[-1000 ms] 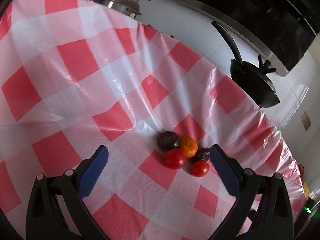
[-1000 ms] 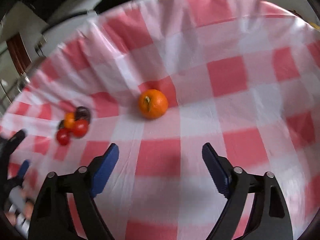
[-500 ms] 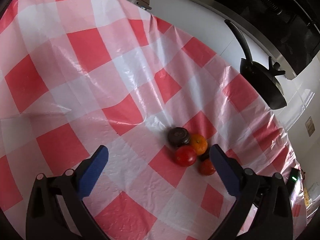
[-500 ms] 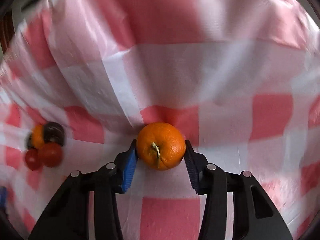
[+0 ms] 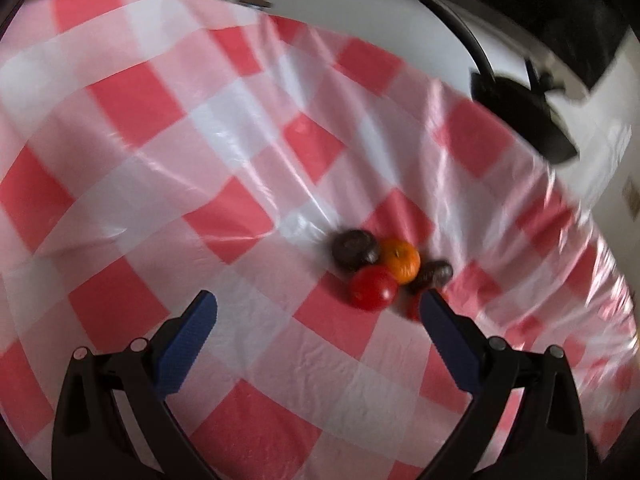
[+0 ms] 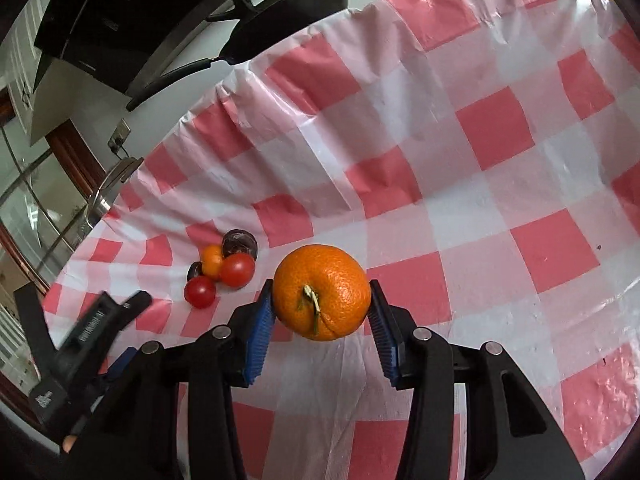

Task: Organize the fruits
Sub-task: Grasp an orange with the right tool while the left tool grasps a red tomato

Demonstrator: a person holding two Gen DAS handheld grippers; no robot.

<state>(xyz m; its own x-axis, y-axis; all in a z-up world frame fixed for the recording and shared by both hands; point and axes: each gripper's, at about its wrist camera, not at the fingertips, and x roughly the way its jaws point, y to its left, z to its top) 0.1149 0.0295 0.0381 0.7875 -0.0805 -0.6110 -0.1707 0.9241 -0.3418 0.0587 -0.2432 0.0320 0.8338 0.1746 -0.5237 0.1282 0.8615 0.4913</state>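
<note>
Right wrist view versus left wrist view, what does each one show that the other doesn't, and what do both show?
Only the right wrist view shows the large stemmed orange clamped between the right gripper's blue pads, plus the left gripper from outside. Only the left wrist view shows the left gripper's blue pads spread wide with nothing between them. Both show the cluster of small fruits, the red-and-white checked tablecloth and the black frying pan.
</note>
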